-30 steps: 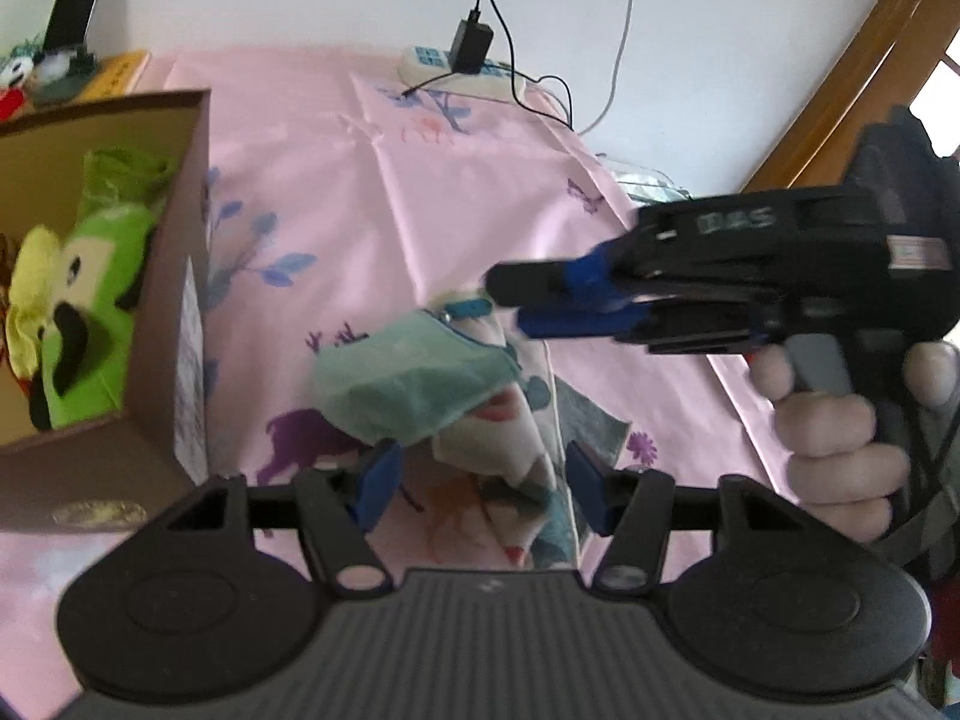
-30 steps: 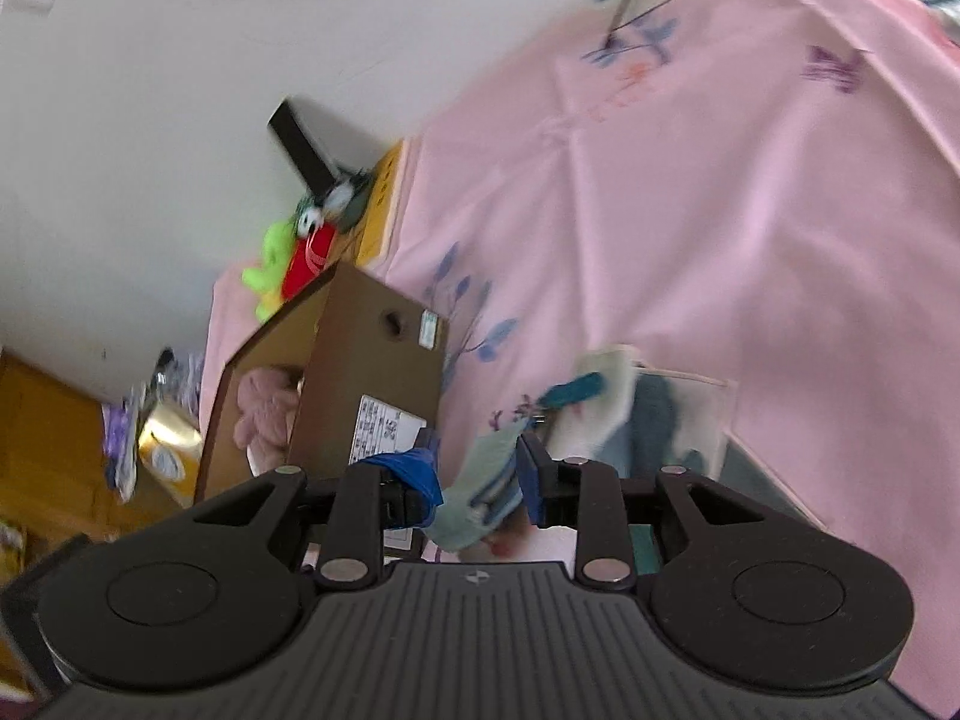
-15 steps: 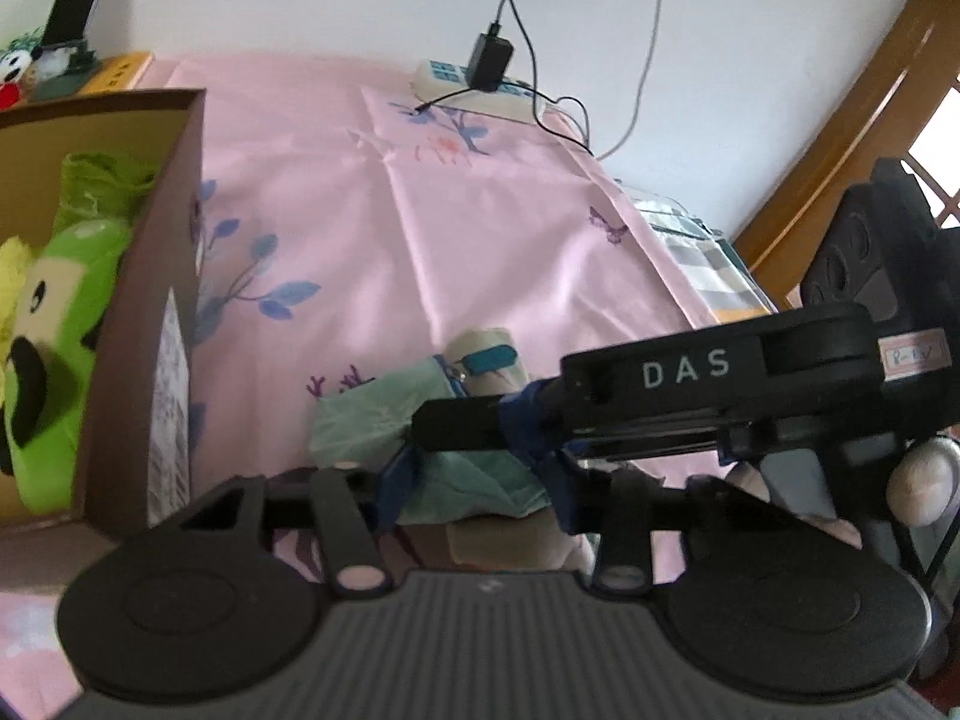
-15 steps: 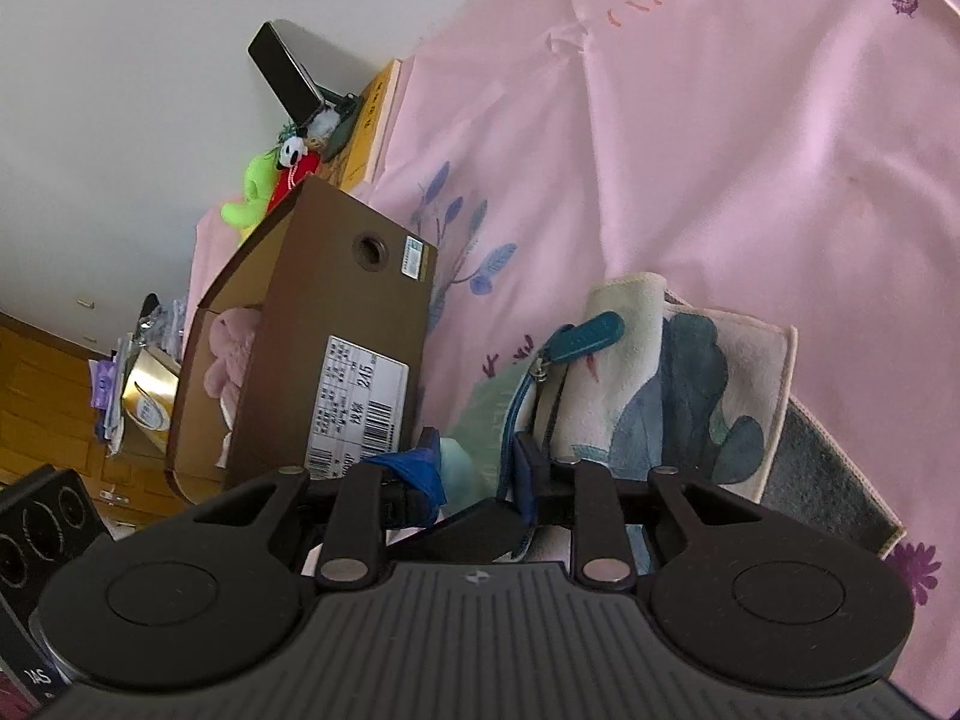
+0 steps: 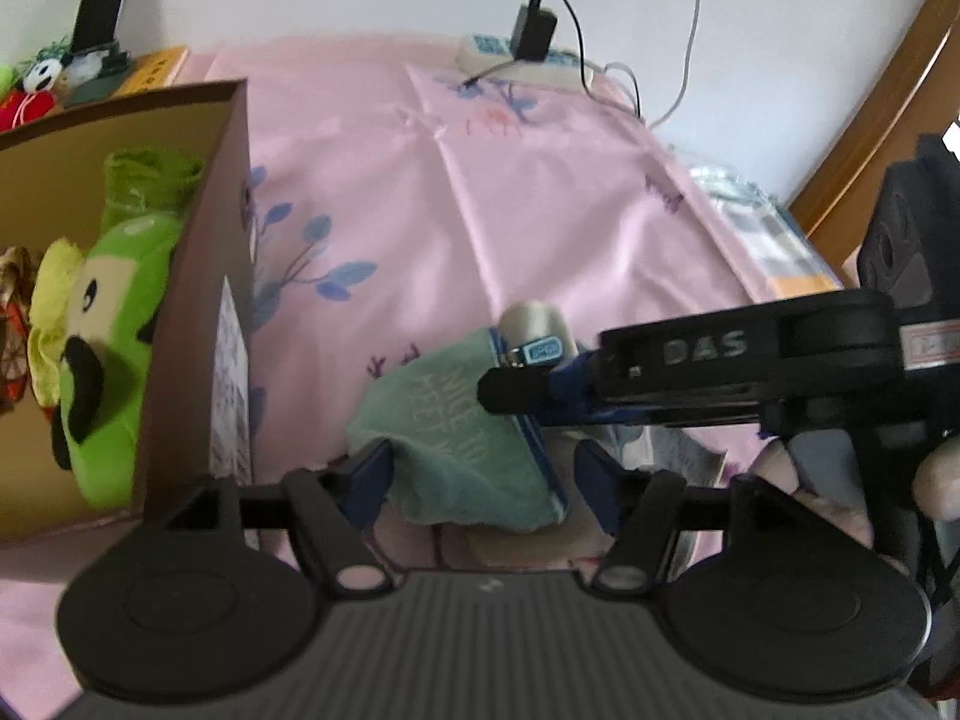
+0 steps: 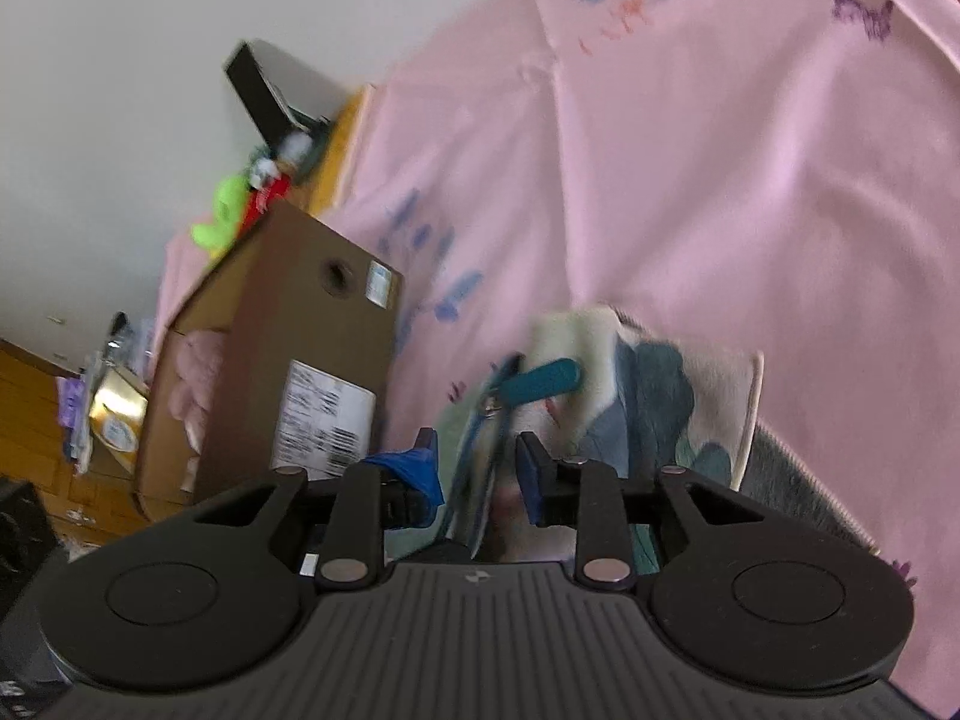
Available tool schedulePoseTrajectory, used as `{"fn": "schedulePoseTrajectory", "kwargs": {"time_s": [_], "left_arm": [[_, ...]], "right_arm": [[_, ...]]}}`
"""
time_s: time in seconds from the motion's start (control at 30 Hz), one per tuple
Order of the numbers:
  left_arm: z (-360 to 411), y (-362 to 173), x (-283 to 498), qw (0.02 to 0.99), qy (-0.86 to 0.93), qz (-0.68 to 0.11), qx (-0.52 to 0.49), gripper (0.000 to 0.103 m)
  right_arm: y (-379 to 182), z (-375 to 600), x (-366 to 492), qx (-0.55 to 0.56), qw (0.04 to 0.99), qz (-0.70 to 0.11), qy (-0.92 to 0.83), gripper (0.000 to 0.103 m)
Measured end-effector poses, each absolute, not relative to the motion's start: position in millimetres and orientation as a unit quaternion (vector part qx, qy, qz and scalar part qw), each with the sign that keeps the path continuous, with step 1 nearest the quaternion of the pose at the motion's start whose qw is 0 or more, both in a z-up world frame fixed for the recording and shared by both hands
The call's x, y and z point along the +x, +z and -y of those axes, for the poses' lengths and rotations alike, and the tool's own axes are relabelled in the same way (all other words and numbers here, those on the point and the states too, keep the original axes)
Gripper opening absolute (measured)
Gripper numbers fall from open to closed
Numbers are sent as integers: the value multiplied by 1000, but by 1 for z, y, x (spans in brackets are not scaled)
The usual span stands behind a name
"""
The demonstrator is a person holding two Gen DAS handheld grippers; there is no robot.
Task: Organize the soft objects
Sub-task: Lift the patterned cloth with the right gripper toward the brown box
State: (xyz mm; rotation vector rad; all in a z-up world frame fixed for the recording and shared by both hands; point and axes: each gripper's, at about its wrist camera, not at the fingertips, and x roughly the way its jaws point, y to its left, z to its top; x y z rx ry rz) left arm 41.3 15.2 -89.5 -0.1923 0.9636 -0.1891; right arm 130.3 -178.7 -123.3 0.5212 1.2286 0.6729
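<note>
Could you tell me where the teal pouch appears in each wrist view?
Left wrist view: teal pouch at lower centre, just right of the cardboard box.
Right wrist view: pouch at lower centre, mostly hidden.
Shared landmark: its blue zipper pull.

Cardboard box (image 5: pixel 198 312) cut off at the left edge; towel (image 6: pixel 660 384) motion-blurred, partly behind gripper.

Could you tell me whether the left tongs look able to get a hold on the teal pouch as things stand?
Probably yes. The teal pouch already lies between the opening left tongs, its pads apart from the fabric. Only the right tongs reach over the zipper end, so closing low should stay clear.
</note>
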Motion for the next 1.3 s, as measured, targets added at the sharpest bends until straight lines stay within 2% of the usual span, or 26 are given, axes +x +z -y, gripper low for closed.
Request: {"fn": "schedulePoseTrajectory", "kwargs": {"time_s": [0.13, 0.43, 0.83, 0.9, 1.07, 1.2, 1.3], "left_arm": [[-10, -93, 42, 873, -79, -475, -72, 66], [-9, -93, 45, 870, -67, -481, -84, 64], [-11, -94, 40, 872, -70, -475, -93, 64], [-13, -93, 36, 873, -77, -471, -99, 55], [-15, -90, 26, 878, -91, -458, -108, 48], [-18, -90, 19, 878, -104, -452, -118, 32], [-16, -86, 11, 884, -106, -441, -115, 32]], "right_arm": [[-137, 171, 125, 229, 735, -568, 291, 12], [-134, 164, 118, 199, 753, -548, 306, 3], [-129, 168, 111, 257, 729, -541, 332, 0], [-128, 169, 109, 269, 723, -539, 338, 0], [-121, 167, 102, 275, 711, -533, 367, 0], [-120, 164, 99, 275, 705, -535, 375, 0], [-121, 164, 97, 286, 695, -538, 382, 0]]}}
